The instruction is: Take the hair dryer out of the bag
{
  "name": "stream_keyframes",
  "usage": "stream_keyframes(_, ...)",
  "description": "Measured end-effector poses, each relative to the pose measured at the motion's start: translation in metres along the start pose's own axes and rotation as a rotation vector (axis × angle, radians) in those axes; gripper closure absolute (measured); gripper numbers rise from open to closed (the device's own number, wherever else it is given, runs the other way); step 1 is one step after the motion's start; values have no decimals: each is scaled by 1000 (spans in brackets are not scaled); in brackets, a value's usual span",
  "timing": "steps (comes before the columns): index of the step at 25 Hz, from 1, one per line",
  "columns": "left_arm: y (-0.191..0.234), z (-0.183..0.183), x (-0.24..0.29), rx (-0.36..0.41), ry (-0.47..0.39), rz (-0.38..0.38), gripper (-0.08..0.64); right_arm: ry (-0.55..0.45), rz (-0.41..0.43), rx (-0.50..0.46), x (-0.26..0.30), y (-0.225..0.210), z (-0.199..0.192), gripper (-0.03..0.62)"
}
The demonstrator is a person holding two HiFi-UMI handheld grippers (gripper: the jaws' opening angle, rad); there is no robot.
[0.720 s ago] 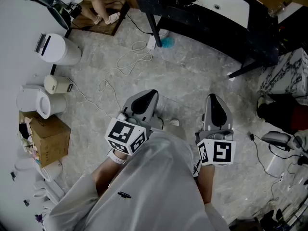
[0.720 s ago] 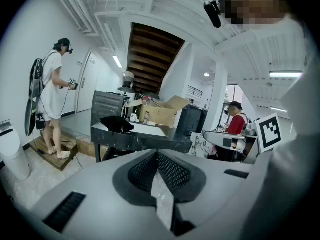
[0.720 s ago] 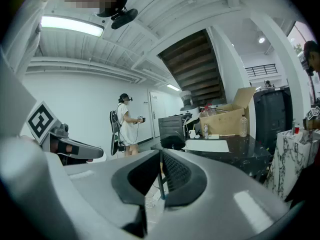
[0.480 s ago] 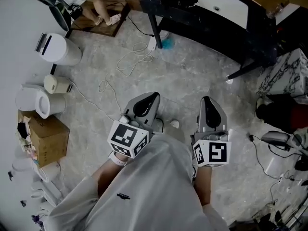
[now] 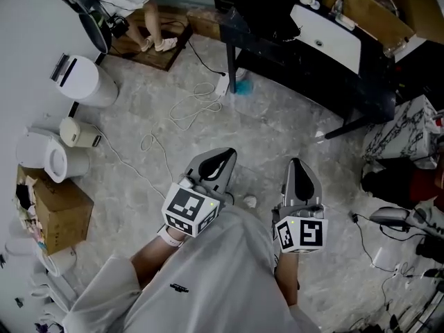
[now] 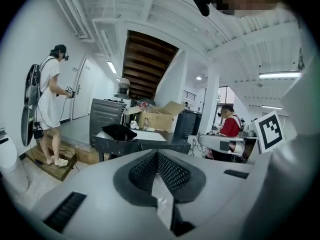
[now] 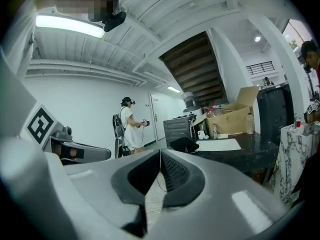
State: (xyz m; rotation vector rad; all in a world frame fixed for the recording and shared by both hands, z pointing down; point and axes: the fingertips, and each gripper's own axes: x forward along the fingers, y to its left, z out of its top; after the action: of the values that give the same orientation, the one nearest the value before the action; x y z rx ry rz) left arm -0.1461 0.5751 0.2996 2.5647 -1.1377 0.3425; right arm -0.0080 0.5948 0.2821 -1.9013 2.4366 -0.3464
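Observation:
A black bag (image 6: 119,131) lies on the dark table (image 6: 150,144) across the room; the right gripper view shows the bag (image 7: 184,144) too, and in the head view it is the dark mass (image 5: 267,9) on the table top. No hair dryer shows in any view. My left gripper (image 5: 223,155) and right gripper (image 5: 298,164) are held side by side in front of my body over the floor, well short of the table. Both are shut and empty, as the left gripper (image 6: 158,154) and right gripper (image 7: 160,153) views confirm.
A white bin (image 5: 83,80), two kettles (image 5: 52,155) and a cardboard box (image 5: 59,214) line the left wall. Cables (image 5: 198,92) lie on the floor. One person (image 6: 50,109) stands at the left; another in red (image 6: 231,126) sits to the right. An open carton (image 6: 160,118) stands on the table.
The head view has tipped up, so more of the table and the bag shows. Both grippers stay shut and have shifted slightly toward the middle of the head view.

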Motion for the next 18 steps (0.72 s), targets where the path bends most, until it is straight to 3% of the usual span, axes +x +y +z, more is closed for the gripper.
stream_keyframes(7,77,13,-7,-2,-1,-23,552,-34,91,-1,69,54,2,582)
stream_keyframes(11,113,22,-9,-5,-6,-48,552,-72,-9,-101,91,66,10,581)
stream_keyframes(18,155,15,3,-31,52,-82,552,-50,-56,-100,122,81,7,581)
